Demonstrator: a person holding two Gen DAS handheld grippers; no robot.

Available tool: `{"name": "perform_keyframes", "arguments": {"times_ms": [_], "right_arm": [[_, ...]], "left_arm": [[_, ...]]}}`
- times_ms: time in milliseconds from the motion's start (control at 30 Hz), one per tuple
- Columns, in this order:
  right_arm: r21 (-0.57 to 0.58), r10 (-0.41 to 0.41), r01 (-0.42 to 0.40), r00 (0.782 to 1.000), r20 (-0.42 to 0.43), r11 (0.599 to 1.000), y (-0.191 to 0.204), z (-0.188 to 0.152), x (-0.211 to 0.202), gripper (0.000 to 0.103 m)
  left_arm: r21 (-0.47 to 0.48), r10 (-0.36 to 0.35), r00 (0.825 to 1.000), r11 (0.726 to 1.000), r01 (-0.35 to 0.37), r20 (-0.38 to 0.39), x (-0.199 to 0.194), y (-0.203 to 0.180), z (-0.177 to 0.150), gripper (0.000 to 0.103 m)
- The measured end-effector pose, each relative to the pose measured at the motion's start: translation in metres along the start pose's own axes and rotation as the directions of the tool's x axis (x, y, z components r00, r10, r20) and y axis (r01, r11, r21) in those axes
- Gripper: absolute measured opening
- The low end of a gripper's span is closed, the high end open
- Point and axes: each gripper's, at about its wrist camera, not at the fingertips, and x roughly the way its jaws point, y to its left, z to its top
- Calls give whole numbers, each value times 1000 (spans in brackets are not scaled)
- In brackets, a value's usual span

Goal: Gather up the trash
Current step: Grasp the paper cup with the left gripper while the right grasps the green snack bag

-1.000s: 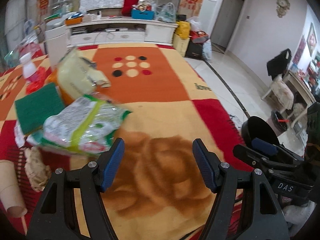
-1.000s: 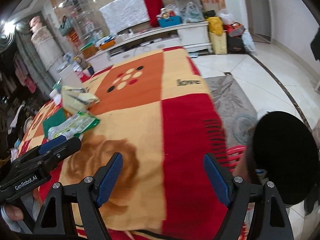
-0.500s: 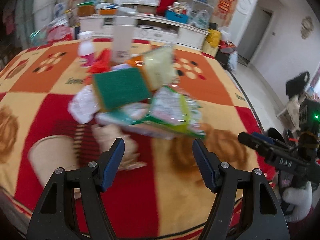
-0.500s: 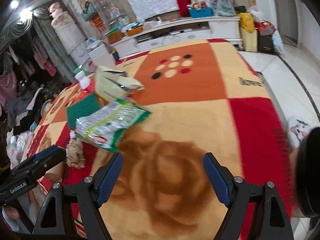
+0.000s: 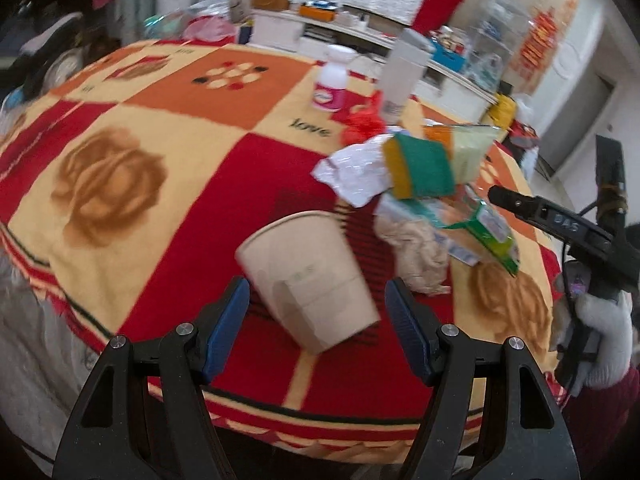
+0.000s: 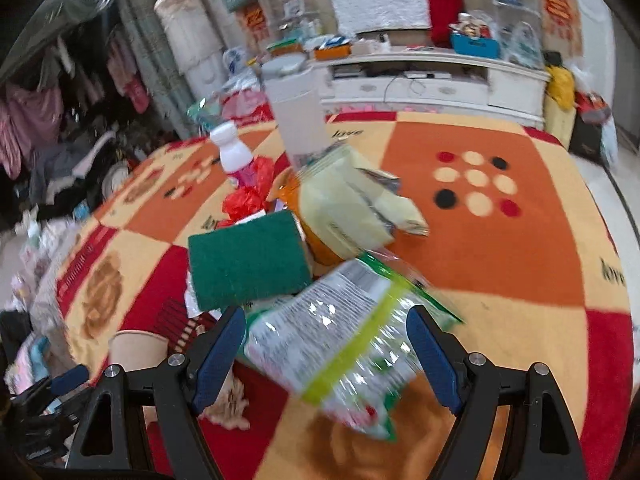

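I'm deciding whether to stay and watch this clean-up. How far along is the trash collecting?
Nothing looks collected yet. Both sets of jaws are open and empty: the left gripper frames the tipped paper cup, the right gripper frames the clear snack wrapper. Still lying on the blanket: the green sponge, yellow bag, red plastic scrap and crumpled paper. No bin shows.

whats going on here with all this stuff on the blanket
A person holds a two-finger tool in each hand over litter on a red, orange and yellow patterned blanket. The left tool is open, lined up on a tipped-over beige paper cup. The right tool is open, framing a crinkled green-and-clear plastic snack wrapper. Nothing is gripped yet; a green scouring sponge lies nearby.
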Motion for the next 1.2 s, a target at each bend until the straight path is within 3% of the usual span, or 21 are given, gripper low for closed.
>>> {"name": "perform_keyframes", "arguments": {"times_ms": [100,267,333,433,567,867,1033,1100,1167,1200], "right_arm": [[-20,-32,31,999,-36,999,-4,-7,9,81],[23,-66,67,996,-62,997,-49,-37,-12,83],[67,-27,31,998,-56,997,-65,-48,-25,89],[131,33,-29,999,-23,991,-83,-55,-46,90],[160,54,-57,998,21,985,-89,-53,-59,90],[307,129,-120,992,-8,944,-85,-47,-19,90],[318,125,-100,990,-61,943,-75,-47,2,90],[331,148,-124,988,-47,936,-76,-49,4,90],[320,150,-135,989,-21,938,-76,-51,-1,74],[310,156,-142,987,-23,940,-76,-52,-3,64]], "left_arm": [[-50,-29,999,998,28,-22,9,6,2,70],[-78,-52,998,996,49,-46,31,8,4,70],[-86,-58,997,995,53,-53,38,6,6,70],[-86,-63,996,995,58,-55,44,3,7,70],[-71,-56,998,996,52,-43,49,-2,10,70],[-100,-72,997,993,68,-37,51,1,10,70],[-93,-73,997,993,70,-30,53,-1,10,71],[-101,-89,996,991,85,-32,55,-1,8,71],[-104,-132,989,987,125,-65,60,-2,6,69],[-109,-155,985,983,146,-73,61,-3,5,60]]}}
